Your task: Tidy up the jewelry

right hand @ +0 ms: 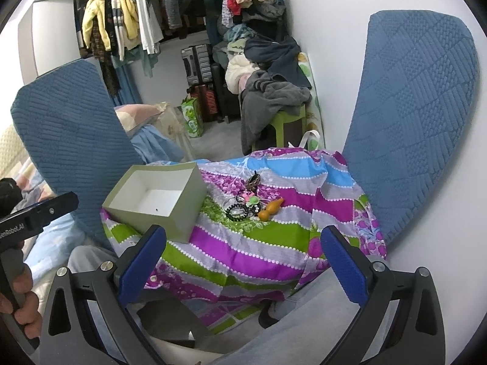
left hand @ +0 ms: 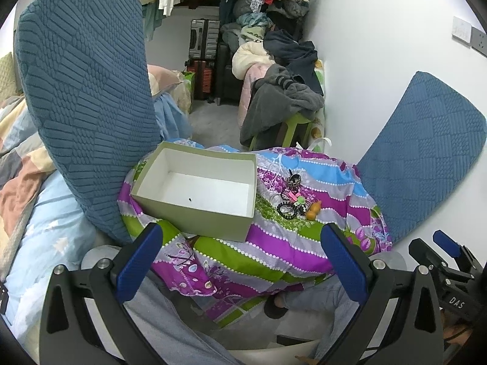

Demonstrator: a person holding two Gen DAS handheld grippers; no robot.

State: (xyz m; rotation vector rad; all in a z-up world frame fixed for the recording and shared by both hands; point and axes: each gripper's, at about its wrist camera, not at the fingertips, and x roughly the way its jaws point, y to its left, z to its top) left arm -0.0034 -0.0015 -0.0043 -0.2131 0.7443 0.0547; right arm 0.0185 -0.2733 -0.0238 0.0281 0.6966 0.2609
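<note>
An open grey-green box point(left hand: 194, 210) with a white inside sits on a striped cloth point(left hand: 274, 243); it also shows in the right wrist view point(right hand: 179, 216). It holds only a tiny dark speck. To its right lies a small pile of jewelry point(left hand: 292, 200), seen also in the right wrist view point(right hand: 246, 203): black coil bands, a patterned ring, pink and green bits, and an orange gourd charm point(right hand: 271, 208). My left gripper point(left hand: 243, 261) is open and empty, held back from the box. My right gripper point(right hand: 243, 261) is open and empty, short of the pile.
Two blue chair backs point(left hand: 85, 91) point(right hand: 411, 106) flank the cloth-covered surface. A green stool point(left hand: 292, 130) piled with clothes, suitcases point(left hand: 204, 39) and hanging clothes stand behind. A bed with light blue bedding point(left hand: 45, 228) lies left. A white wall point(right hand: 328, 60) is at the right.
</note>
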